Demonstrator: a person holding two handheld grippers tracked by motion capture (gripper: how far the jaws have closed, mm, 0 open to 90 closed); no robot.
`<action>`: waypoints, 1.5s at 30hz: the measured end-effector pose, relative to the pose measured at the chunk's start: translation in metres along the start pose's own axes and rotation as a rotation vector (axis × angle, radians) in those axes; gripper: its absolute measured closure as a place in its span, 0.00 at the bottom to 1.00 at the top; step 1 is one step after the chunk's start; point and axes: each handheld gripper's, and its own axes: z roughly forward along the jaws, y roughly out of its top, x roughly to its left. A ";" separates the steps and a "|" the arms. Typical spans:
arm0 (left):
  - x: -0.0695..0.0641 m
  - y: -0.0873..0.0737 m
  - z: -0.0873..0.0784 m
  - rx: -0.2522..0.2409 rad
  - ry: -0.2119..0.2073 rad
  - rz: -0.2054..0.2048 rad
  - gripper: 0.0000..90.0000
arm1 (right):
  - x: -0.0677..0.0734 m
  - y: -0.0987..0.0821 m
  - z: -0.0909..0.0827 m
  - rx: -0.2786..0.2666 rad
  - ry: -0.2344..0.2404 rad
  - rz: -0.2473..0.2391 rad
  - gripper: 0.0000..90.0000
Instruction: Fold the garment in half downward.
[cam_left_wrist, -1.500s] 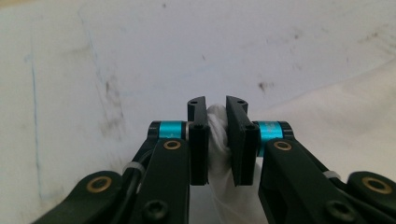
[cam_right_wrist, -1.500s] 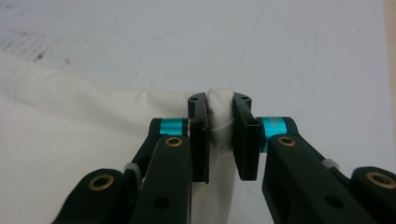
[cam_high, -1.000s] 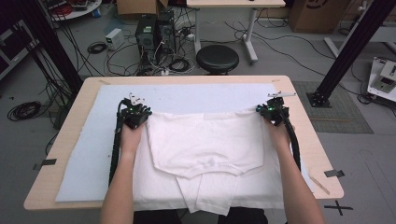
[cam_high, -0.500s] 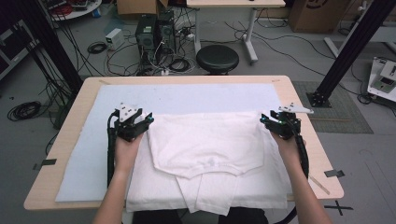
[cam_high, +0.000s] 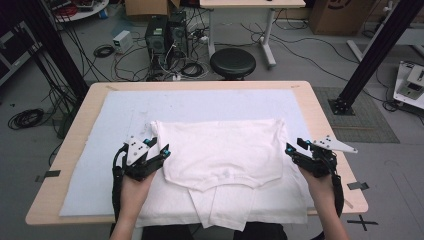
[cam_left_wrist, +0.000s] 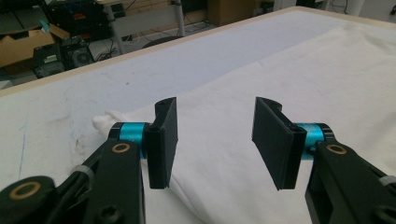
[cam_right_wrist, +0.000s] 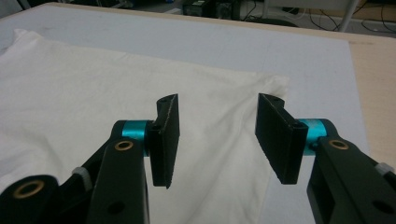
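A white T-shirt (cam_high: 220, 150) lies folded on the pale mat, its lower part doubled up over the rest. My left gripper (cam_high: 157, 148) hovers at the shirt's left edge; in the left gripper view the left gripper (cam_left_wrist: 215, 106) stands open just above the shirt (cam_left_wrist: 289, 70), near its far left corner. My right gripper (cam_high: 295, 148) hangs at the right edge; in the right gripper view the right gripper (cam_right_wrist: 217, 101) is open over the shirt (cam_right_wrist: 70, 84), short of its far right corner. Both pairs of jaws have just been opening, with no cloth between them.
The pale mat (cam_high: 200, 102) covers most of the wooden table (cam_high: 327, 125). Beyond the table's far edge stand a black stool (cam_high: 232, 62), computer towers (cam_high: 162, 32) and loose cables. A black frame post (cam_high: 367, 55) rises at the right.
Both grippers have drawn back toward the person from the shirt's far corners. Their jaws, close together before, now stand apart. The shirt lies where it was.
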 end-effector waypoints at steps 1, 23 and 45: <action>0.001 -0.001 0.000 -0.004 -0.009 -0.015 0.55 | 0.000 -0.002 -0.002 -0.008 -0.005 0.003 0.56; 0.005 -0.012 0.003 0.030 -0.036 -0.042 0.51 | -0.004 -0.010 -0.005 -0.012 -0.001 -0.003 0.53; -0.001 -0.015 -0.003 0.160 0.011 -0.148 0.44 | 0.000 -0.014 -0.011 0.036 -0.051 0.089 0.52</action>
